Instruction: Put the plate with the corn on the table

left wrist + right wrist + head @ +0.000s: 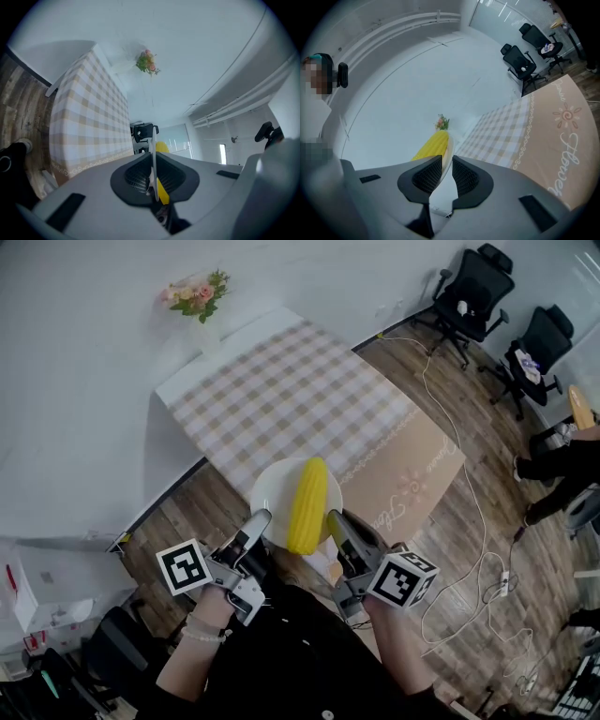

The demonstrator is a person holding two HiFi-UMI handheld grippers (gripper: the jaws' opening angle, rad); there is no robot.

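Currently: round white plate (272,486), carrying one yellow corn cob (307,505) lengthwise, held in the air just short of the table's near edge, not yet on it. Left gripper (260,519) clenched on the plate's left rim; right gripper (335,519) clenched on its right rim. Destination: table under beige-and-white checked cloth (281,390). Handling: hold both rims level so the cob cannot roll, lower both sides together, let go only once seated.
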